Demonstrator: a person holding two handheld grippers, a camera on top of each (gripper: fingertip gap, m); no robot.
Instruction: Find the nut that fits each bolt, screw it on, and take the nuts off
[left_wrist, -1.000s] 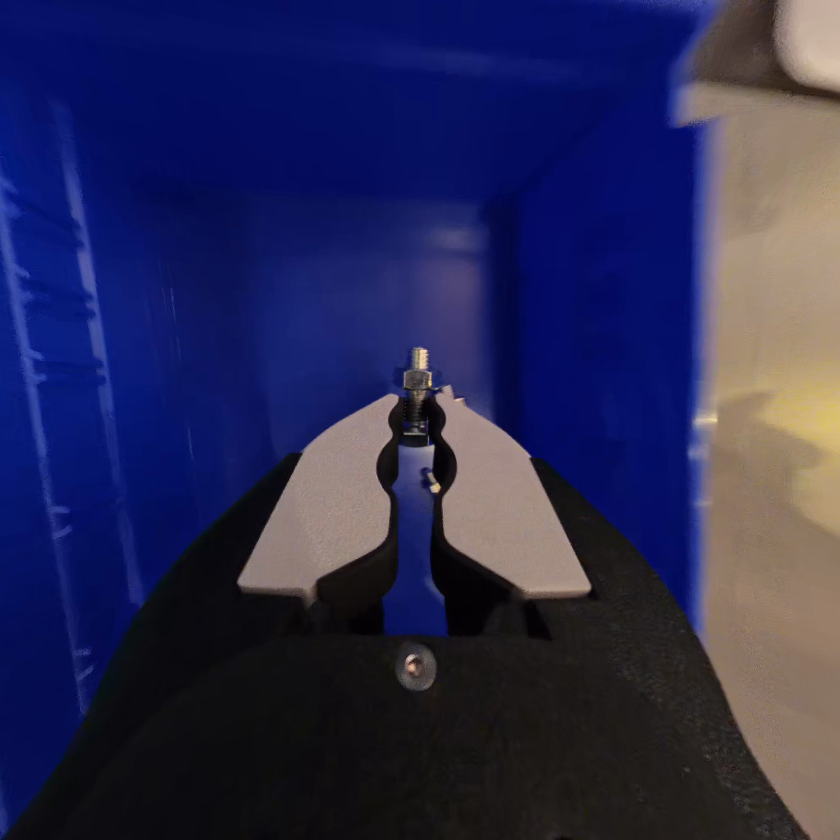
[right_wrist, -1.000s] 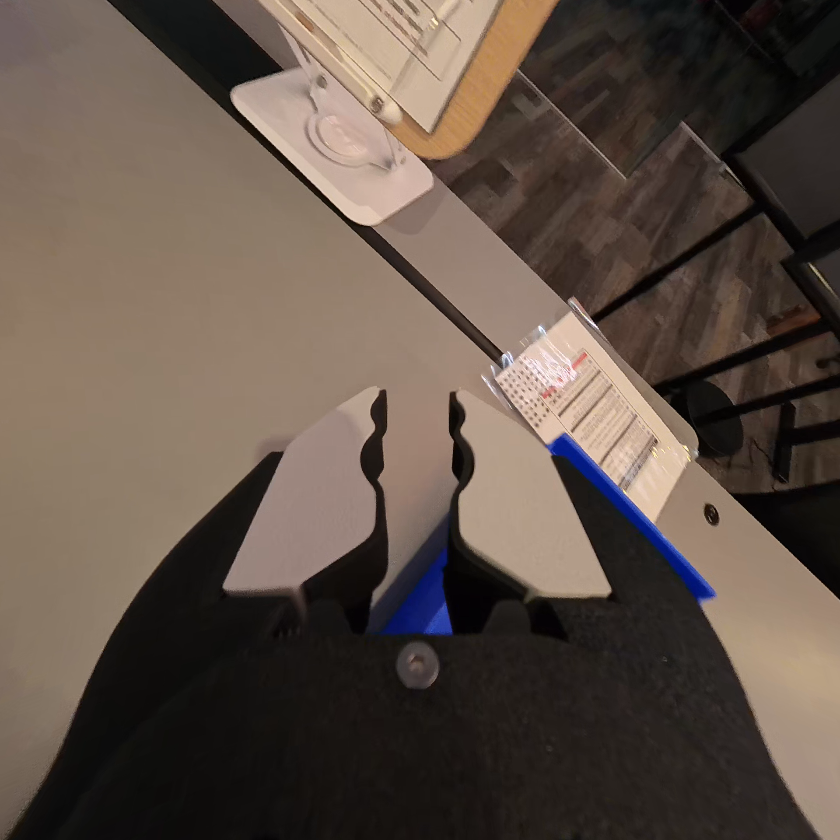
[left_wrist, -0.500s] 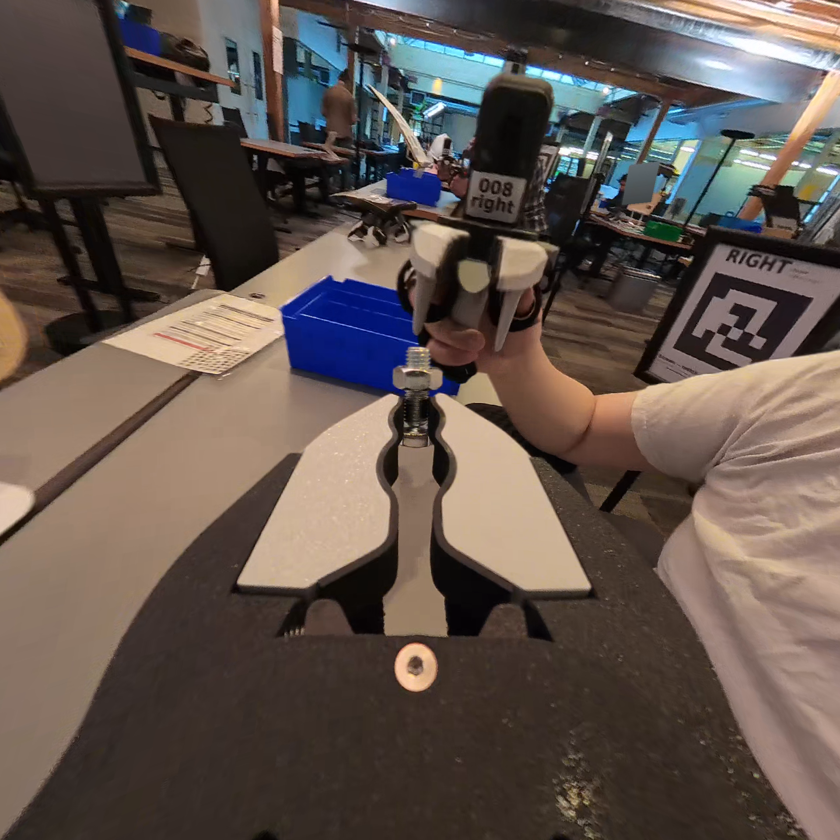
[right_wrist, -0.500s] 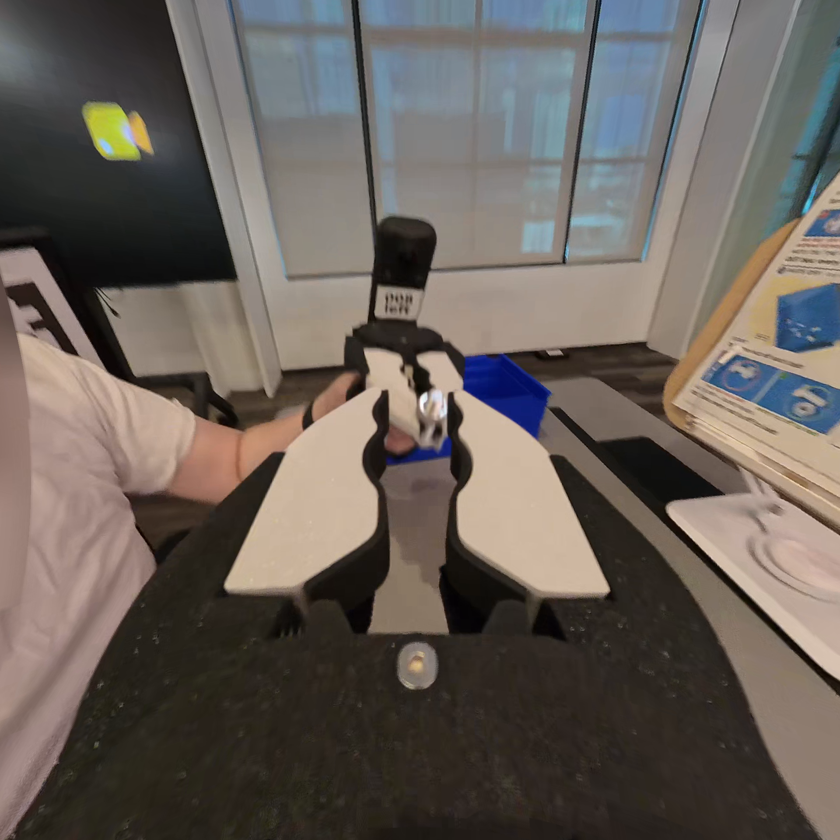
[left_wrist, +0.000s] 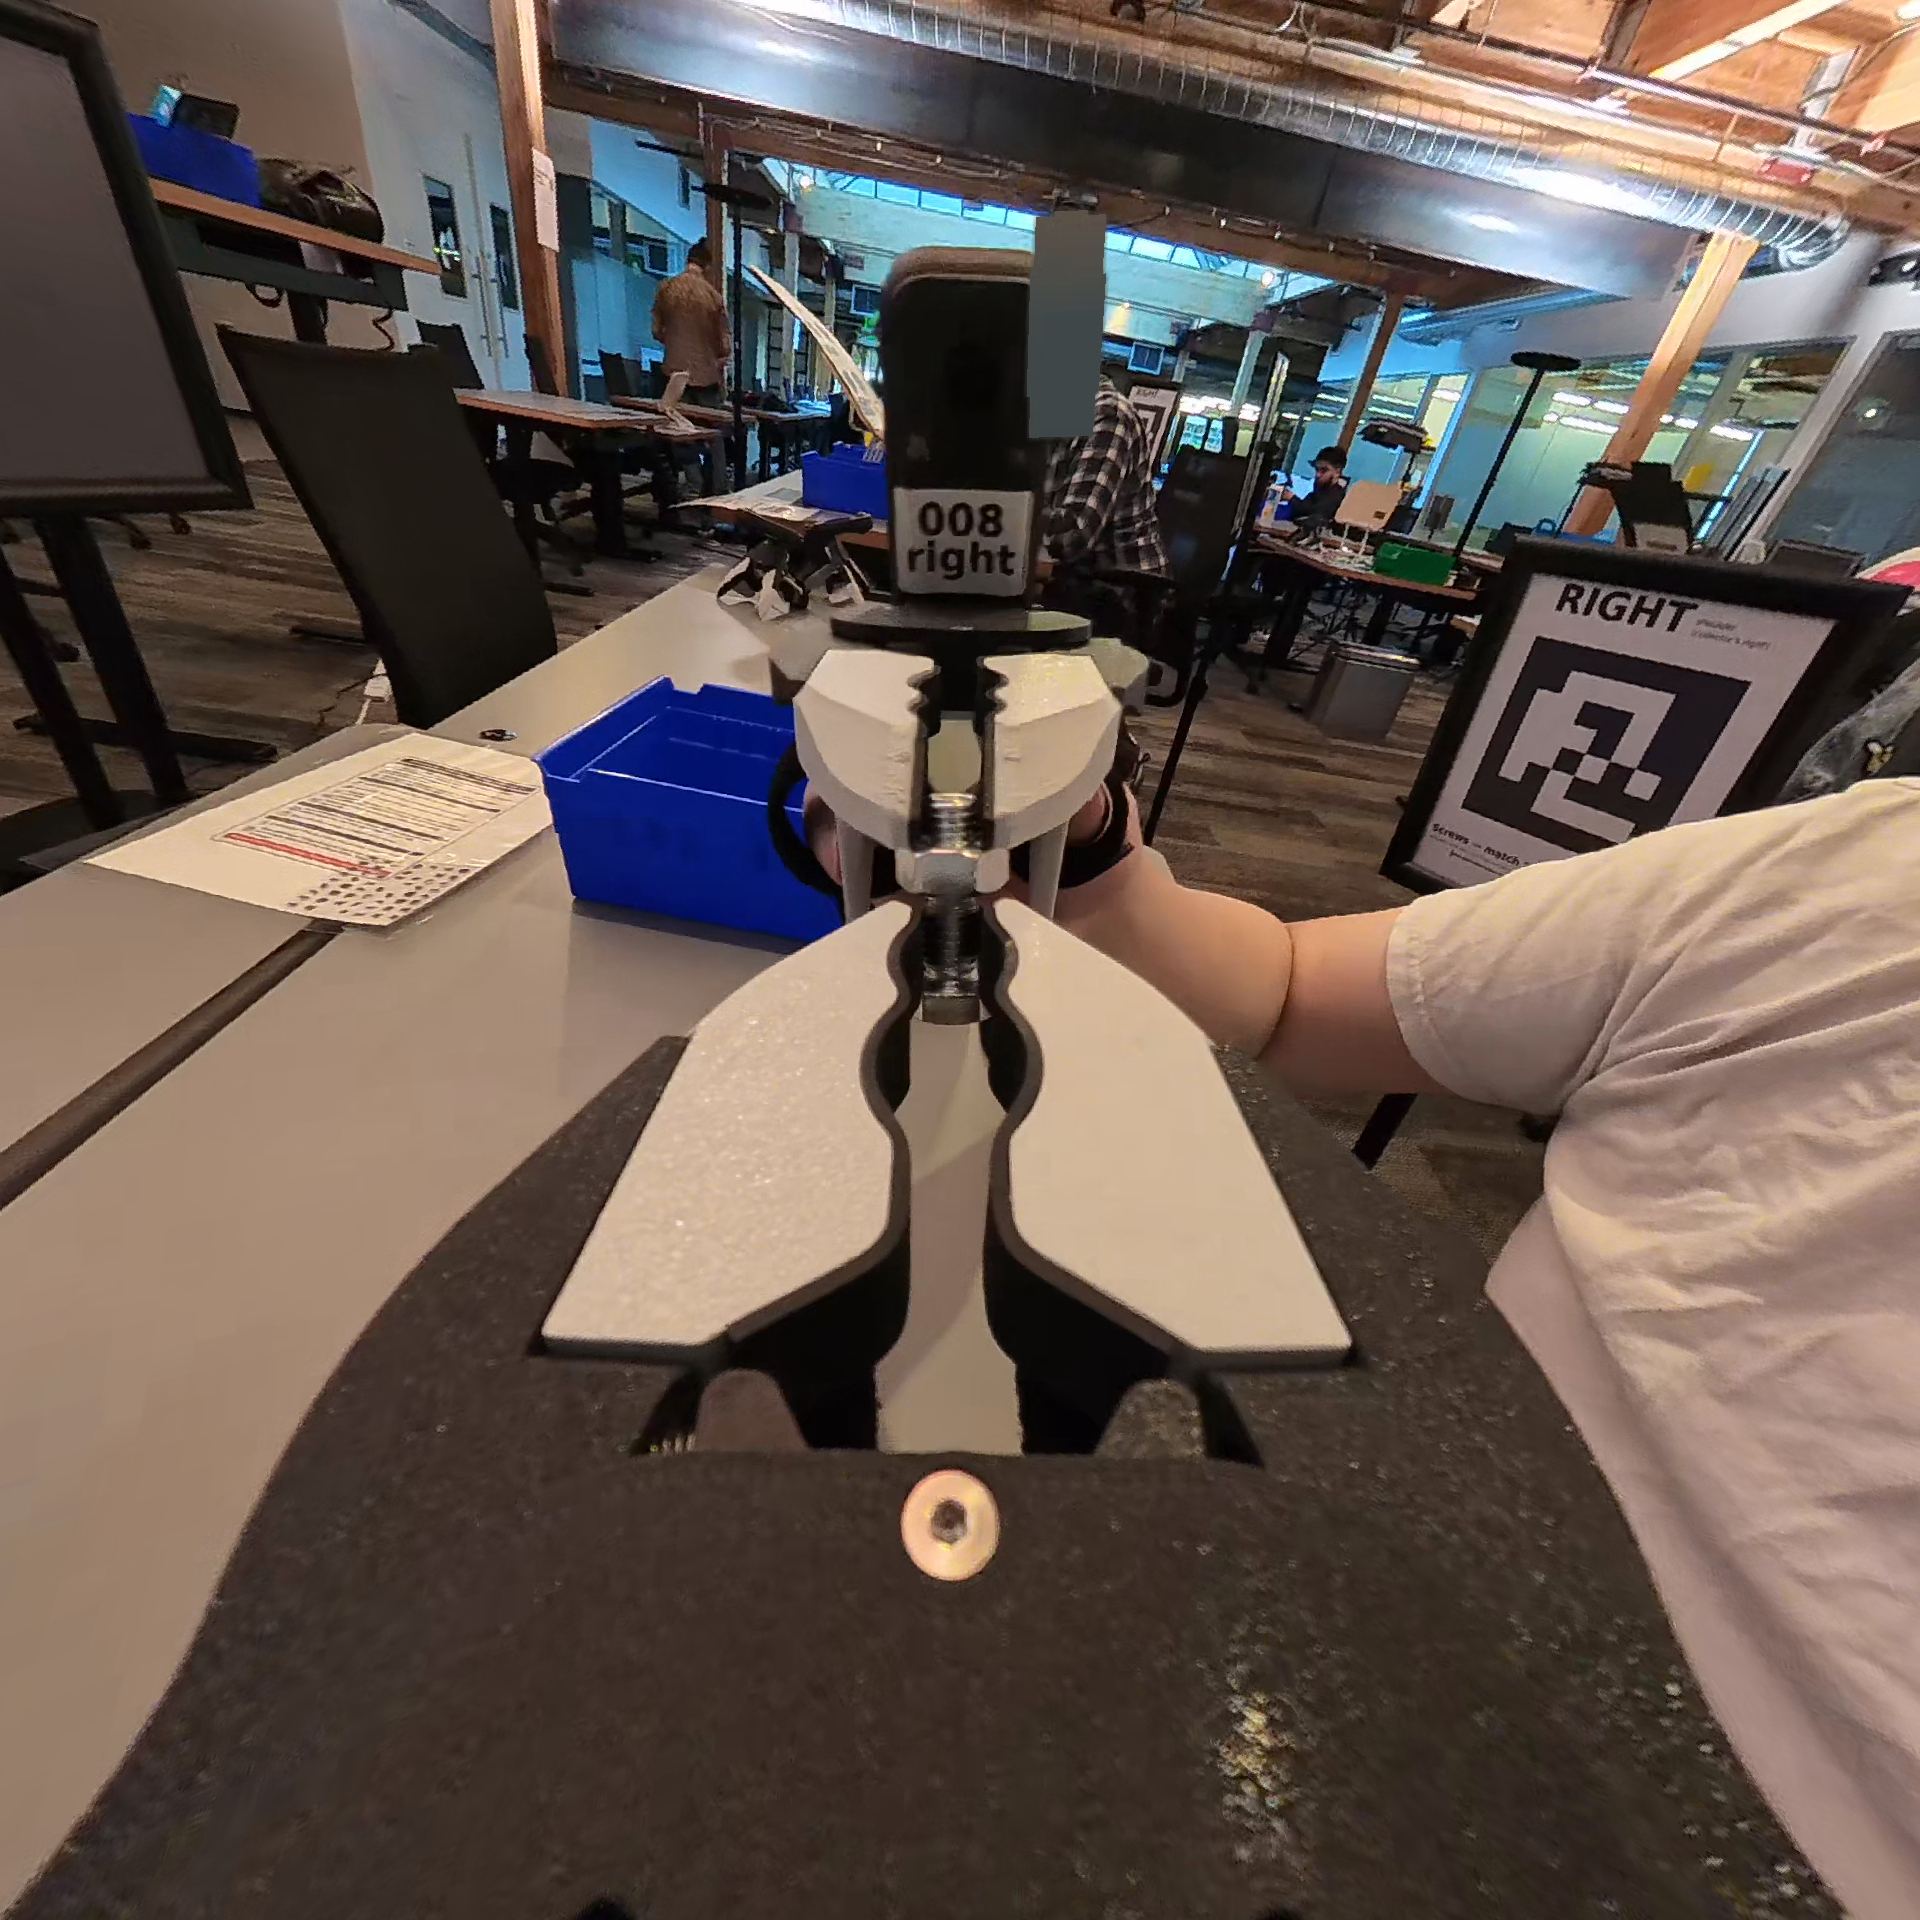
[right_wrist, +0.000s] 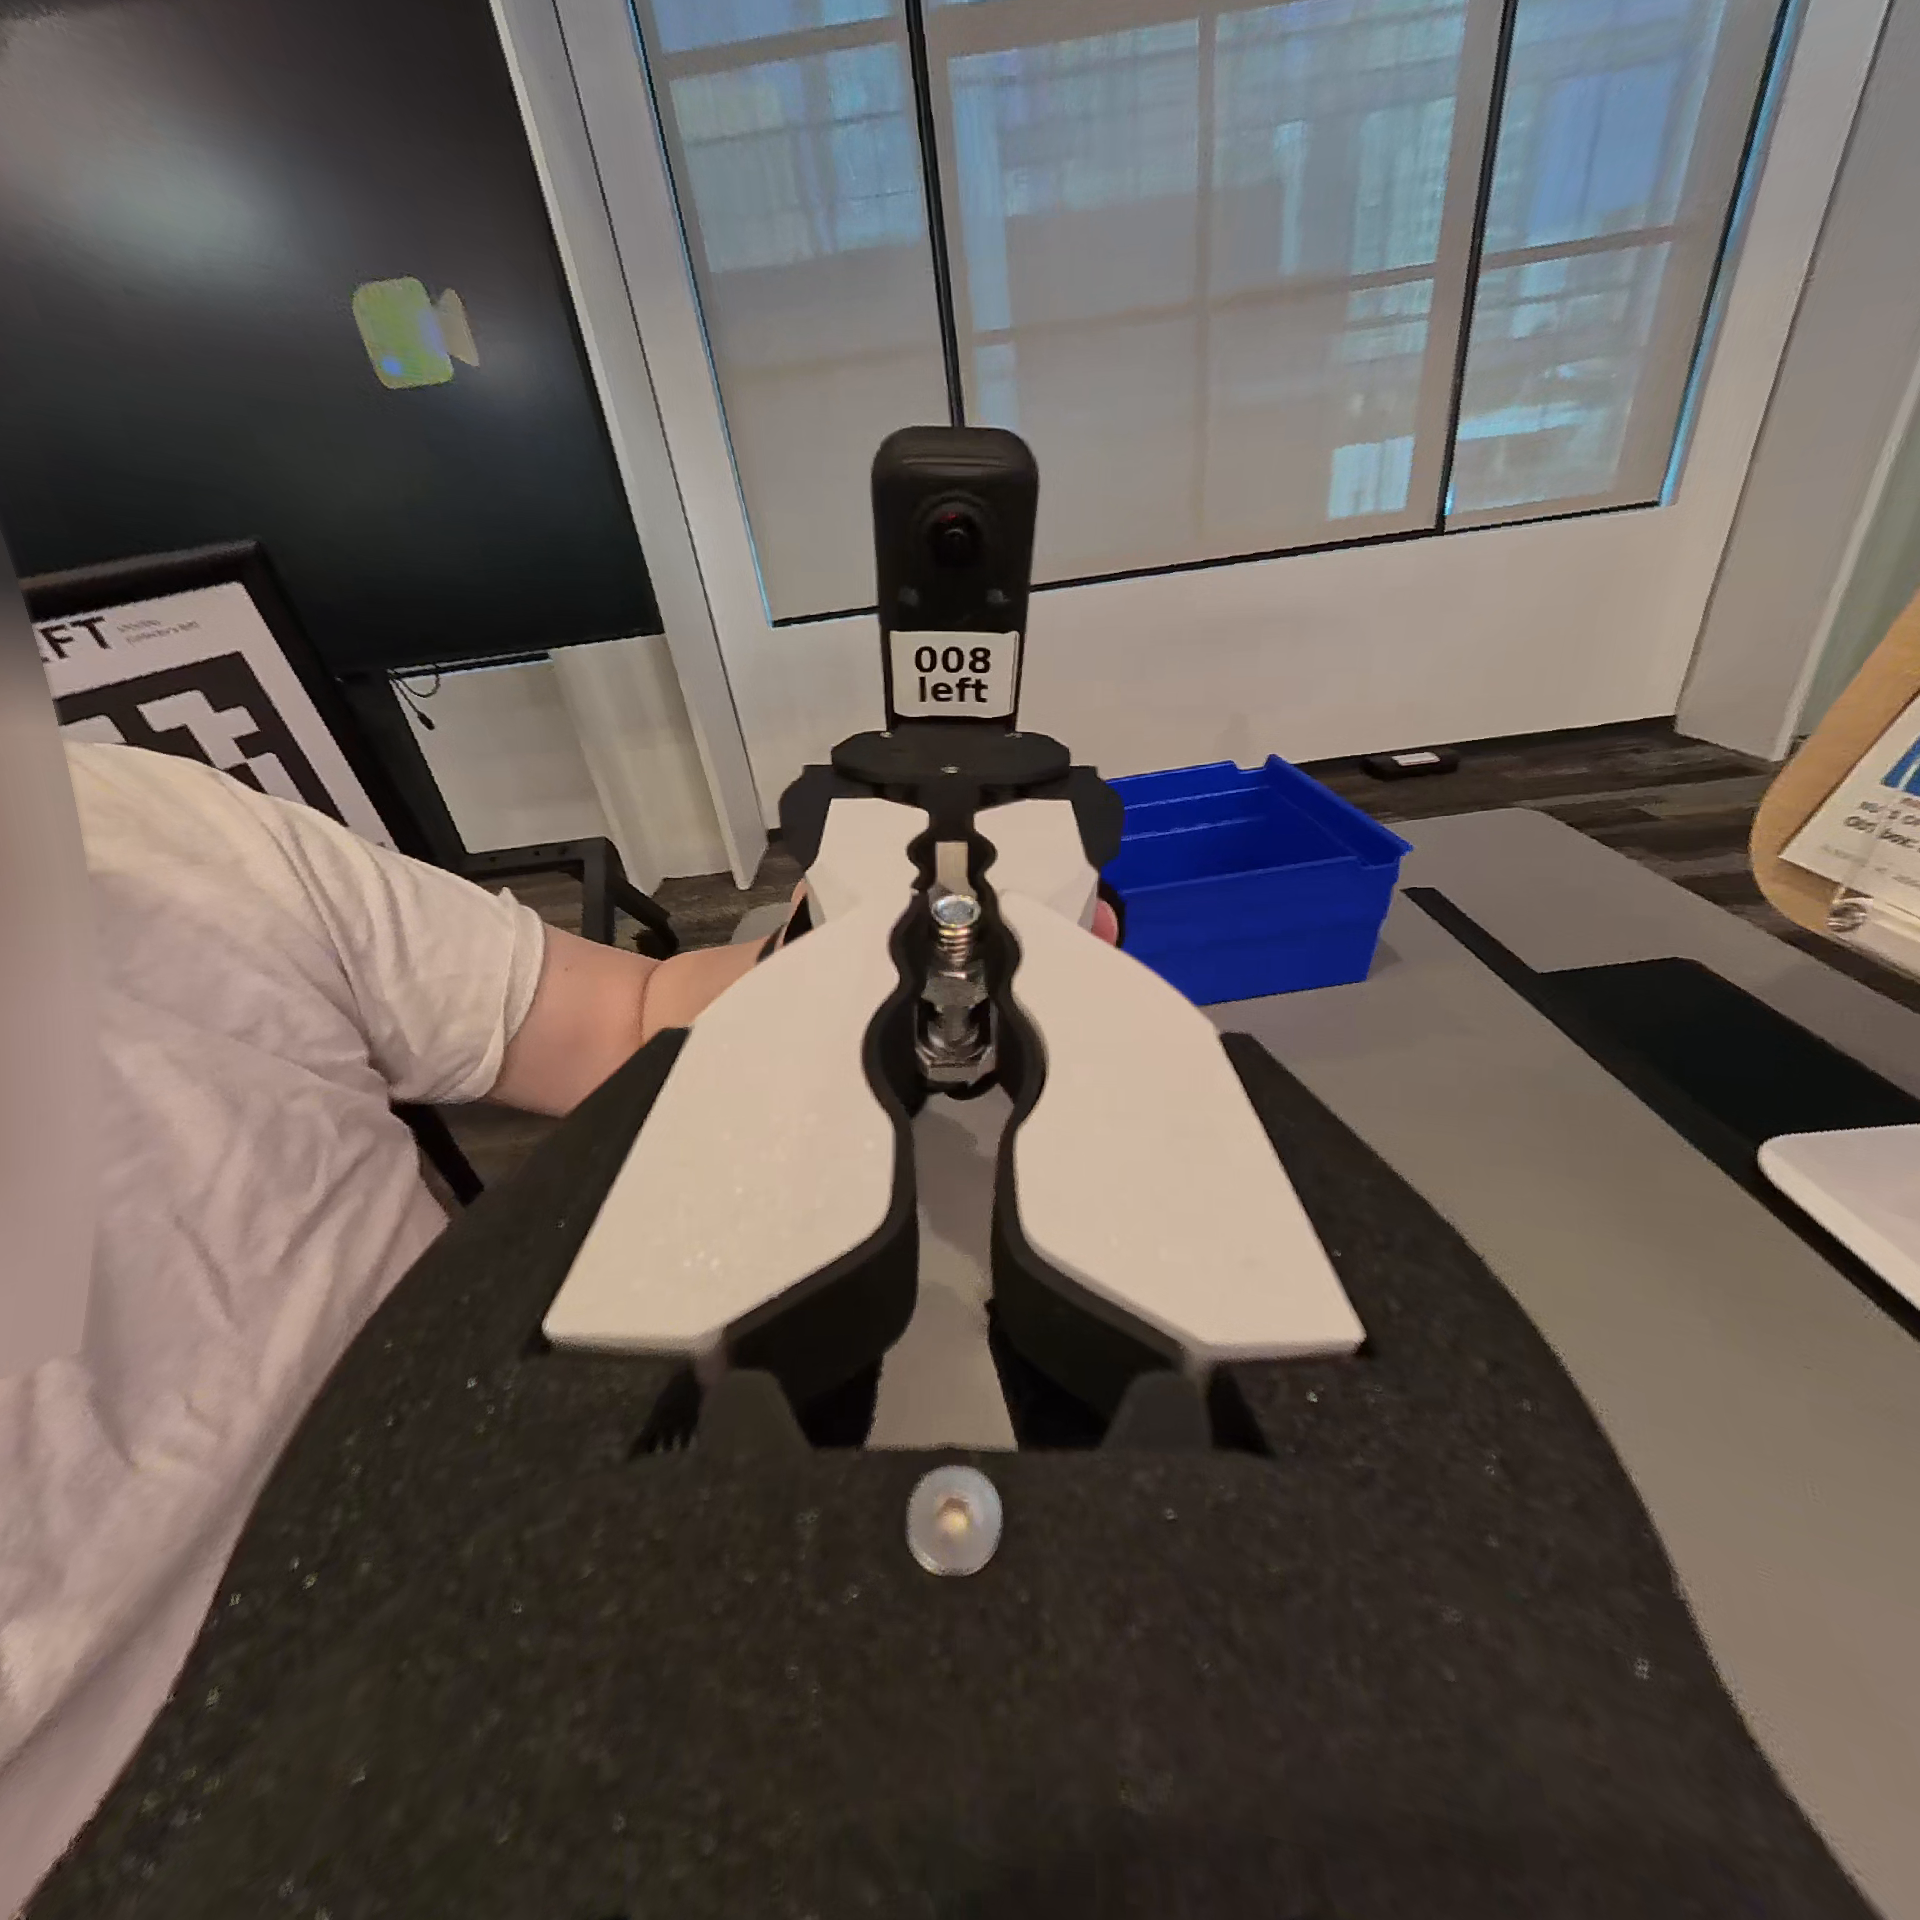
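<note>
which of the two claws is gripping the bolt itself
The left claw: it pinches the bolt on its threads just below the nut, while the right claw closes on the nut.

- Head of the bolt (left_wrist: 948, 961) sunk between the left tongs (left_wrist: 948, 935), its outline mostly covered by the white fingers (left_wrist: 769, 1122).
- Nut (left_wrist: 940, 864) partly masked at both sides by the right tongs (left_wrist: 954, 821) facing the camera; contact with it not clear.
- In the right wrist view, bolt (right_wrist: 954, 987) only glimpsed through the gap of the right tongs (right_wrist: 954, 997); nut (right_wrist: 951, 1060) shadowed there.
- Blue bin (left_wrist: 686, 800) cut off behind the far tongs; contents not visible.
- Second blue bin (right_wrist: 1257, 894) half hidden too.
- Printed sheet (left_wrist: 364, 821) on the bench (left_wrist: 260, 1091) too small to make out.
- Sleeve (right_wrist: 260, 935) running off the left edge under a blurred patch.
</note>
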